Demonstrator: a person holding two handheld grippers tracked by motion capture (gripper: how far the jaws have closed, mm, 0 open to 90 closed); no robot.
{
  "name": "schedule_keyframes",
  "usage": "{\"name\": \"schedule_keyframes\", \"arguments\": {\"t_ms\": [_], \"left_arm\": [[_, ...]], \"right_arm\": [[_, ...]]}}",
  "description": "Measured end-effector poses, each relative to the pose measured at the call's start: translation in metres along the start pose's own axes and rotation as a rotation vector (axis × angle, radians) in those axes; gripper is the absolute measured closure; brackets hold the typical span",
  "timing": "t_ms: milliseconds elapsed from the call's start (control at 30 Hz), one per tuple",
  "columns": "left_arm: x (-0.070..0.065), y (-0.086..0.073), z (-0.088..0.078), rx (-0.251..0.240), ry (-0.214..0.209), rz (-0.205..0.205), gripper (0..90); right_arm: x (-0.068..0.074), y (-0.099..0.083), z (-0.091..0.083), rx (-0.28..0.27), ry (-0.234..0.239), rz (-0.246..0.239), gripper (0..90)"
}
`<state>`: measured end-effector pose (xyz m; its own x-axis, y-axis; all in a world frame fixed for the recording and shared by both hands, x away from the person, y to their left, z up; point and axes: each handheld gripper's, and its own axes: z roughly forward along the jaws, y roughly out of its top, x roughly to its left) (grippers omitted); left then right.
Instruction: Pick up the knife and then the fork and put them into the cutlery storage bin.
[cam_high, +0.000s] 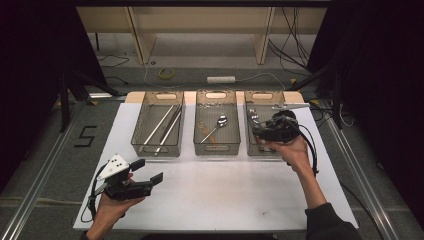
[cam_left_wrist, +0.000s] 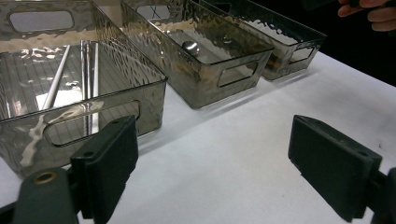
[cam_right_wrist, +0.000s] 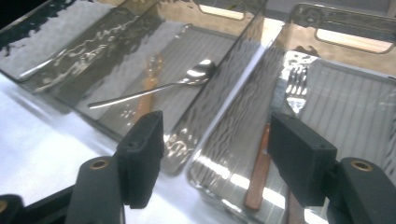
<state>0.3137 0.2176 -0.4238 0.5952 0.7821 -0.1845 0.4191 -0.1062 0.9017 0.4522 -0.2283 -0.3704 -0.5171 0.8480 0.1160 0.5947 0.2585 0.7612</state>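
Three smoky clear bins stand in a row at the far side of a white sheet (cam_high: 215, 190) on the table. The left bin (cam_high: 158, 124) holds metal chopsticks (cam_high: 163, 127). The middle bin (cam_high: 216, 122) holds a metal spoon (cam_high: 217, 125) and, as the right gripper view shows, a wooden-looking piece beside it. The right bin (cam_high: 261, 100) holds a fork (cam_right_wrist: 295, 86) with a wooden handle. Cables, a roll of tape (cam_high: 166, 73) and a power strip (cam_high: 221, 79) lie on the floor beyond the table.

The right gripper (cam_high: 267, 131) hovers over the right bin, held from the near side with the forearm slanting in from the bottom right. Its jaws stand wide apart with nothing between the pads. In the right gripper view the wall between the middle and right bins runs up between the jaws, and the fork lies just past the right jaw, tines pointing away, handle toward the camera.

The left gripper (cam_high: 150, 172) sits low over the sheet near the front left, well apart from the bins and aimed toward them. Its jaws are spread, empty, with bare sheet between them.

The fork lies flat on the ribbed bin floor, untouched.
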Motion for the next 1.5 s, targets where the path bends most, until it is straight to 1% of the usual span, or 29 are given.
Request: {"name": "schedule_keyframes", "arguments": {"t_ms": [100,233,333,433,533,633,733,833,1033,1100,1167,1233,1367,1500], "left_arm": [[0.000,0.000,0.000,0.000,0.001,0.000,15.7],[0.000,0.000,0.000,0.001,0.001,0.002,15.7],[0.000,0.000,0.000,0.001,0.001,0.002,15.7],[0.000,0.000,0.000,-0.002,0.002,-0.002,15.7],[0.000,0.000,0.000,-0.002,0.002,-0.004,15.7],[0.000,0.000,0.000,0.003,0.001,0.001,15.7],[0.000,0.000,0.000,0.001,0.002,-0.003,15.7],[0.000,0.000,0.000,0.001,0.004,-0.004,15.7],[0.000,0.000,0.001,0.001,0.005,-0.005,15.7],[0.000,0.001,0.001,0.005,0.002,0.000,15.6],[-0.001,0.001,0.002,0.005,0.000,0.002,15.6],[-0.001,0.001,0.002,0.006,-0.003,0.001,15.7],[0.000,0.001,0.003,0.003,-0.016,-0.016,15.7],[0.000,0.001,0.004,0.006,-0.023,-0.012,15.7]], "right_arm": [[0.005,-0.006,-0.003,-0.021,0.009,-0.005,36.6],[0.010,-0.012,-0.005,-0.029,0.017,-0.010,35.5],[0.015,-0.017,-0.008,-0.055,0.030,-0.010,34.8],[0.018,-0.022,-0.010,-0.065,0.043,-0.011,33.0],[0.022,-0.027,-0.013,-0.090,0.064,-0.006,32.6],[0.025,-0.033,-0.014,-0.082,0.071,-0.022,31.3],[0.028,-0.039,-0.017,-0.098,0.083,-0.024,31.0],[0.030,-0.045,-0.019,-0.101,0.093,-0.031,30.4],[0.033,-0.055,-0.025,-0.139,0.106,-0.032,29.9],[0.033,-0.058,-0.025,-0.134,0.109,-0.030,29.2],[0.035,-0.063,-0.026,-0.143,0.109,-0.033,29.1],[0.035,-0.067,-0.028,-0.149,0.120,-0.035,28.9],[0.036,-0.076,-0.031,-0.175,0.128,-0.030,28.2],[0.037,-0.087,-0.035,-0.207,0.127,-0.025,27.3]]}}
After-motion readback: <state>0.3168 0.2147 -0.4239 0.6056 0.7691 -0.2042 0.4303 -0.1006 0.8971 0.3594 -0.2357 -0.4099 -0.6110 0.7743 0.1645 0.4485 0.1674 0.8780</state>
